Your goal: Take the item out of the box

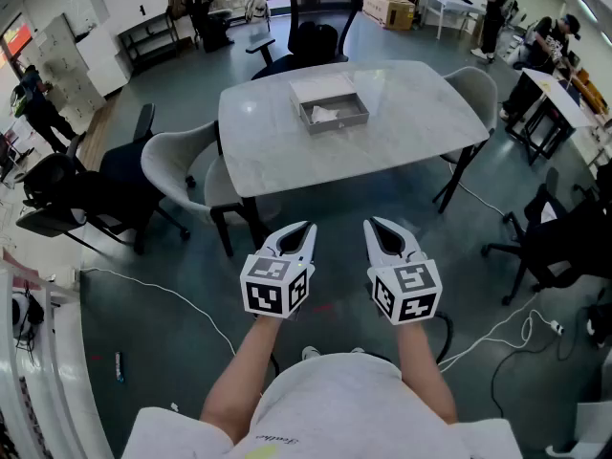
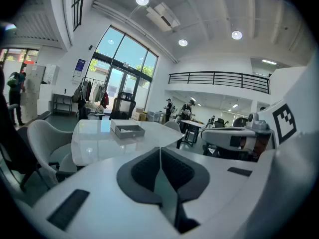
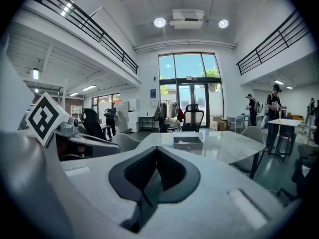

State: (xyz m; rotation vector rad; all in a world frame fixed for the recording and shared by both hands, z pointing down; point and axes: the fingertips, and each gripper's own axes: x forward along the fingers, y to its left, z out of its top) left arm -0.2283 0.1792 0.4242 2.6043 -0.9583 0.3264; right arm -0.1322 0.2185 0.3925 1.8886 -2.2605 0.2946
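A shallow grey box [image 1: 332, 109] lies open on the white table [image 1: 402, 132], with a pale item [image 1: 326, 115] inside it and its lid [image 1: 320, 87] just behind. The box [image 2: 127, 130] also shows far ahead in the left gripper view, and the same box [image 3: 188, 142] in the right gripper view. My left gripper [image 1: 304, 229] and right gripper [image 1: 376, 227] hover side by side over the floor, well short of the table. Both are shut, pads together, with nothing between them.
Grey shell chairs [image 1: 186, 170] stand at the table's left, another chair [image 1: 478, 89] at its right, and a black office chair [image 1: 316, 36] behind. White cables [image 1: 172, 295] trail over the floor. People stand at desks at the far right [image 1: 497, 8].
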